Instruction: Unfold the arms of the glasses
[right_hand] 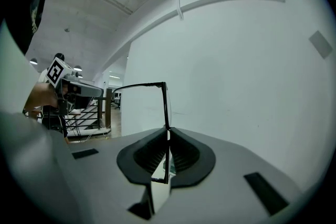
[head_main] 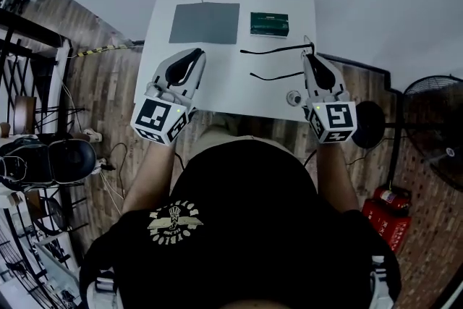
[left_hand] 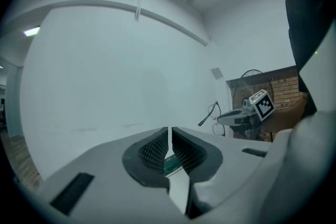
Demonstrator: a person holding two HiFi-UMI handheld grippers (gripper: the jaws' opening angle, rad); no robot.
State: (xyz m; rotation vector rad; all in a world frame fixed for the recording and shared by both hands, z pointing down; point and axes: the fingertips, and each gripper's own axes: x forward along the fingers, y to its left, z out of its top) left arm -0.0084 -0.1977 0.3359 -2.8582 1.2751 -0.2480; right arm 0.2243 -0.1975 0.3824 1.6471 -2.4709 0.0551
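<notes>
White table (head_main: 217, 94) against a pale wall. Head view: glasses (head_main: 277, 50) sit at the right gripper (head_main: 311, 56), both arms running leftward toward the left gripper (head_main: 194, 54), which is well apart from them.

Left gripper view: pads nearly together, nothing between them; glasses off to its right.

Right gripper view: pads clamped on the front frame, one arm stretching left from the top corner.

Judgement: both arms look already swung out, and their free tips lie nearer the left gripper.

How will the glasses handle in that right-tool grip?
Probably light: the right tool holds the glasses up by the front alone. The thin arms likely flex and swing at the hinges. Jaws pinch the narrow front, so possibly fragile, slippery.
</notes>
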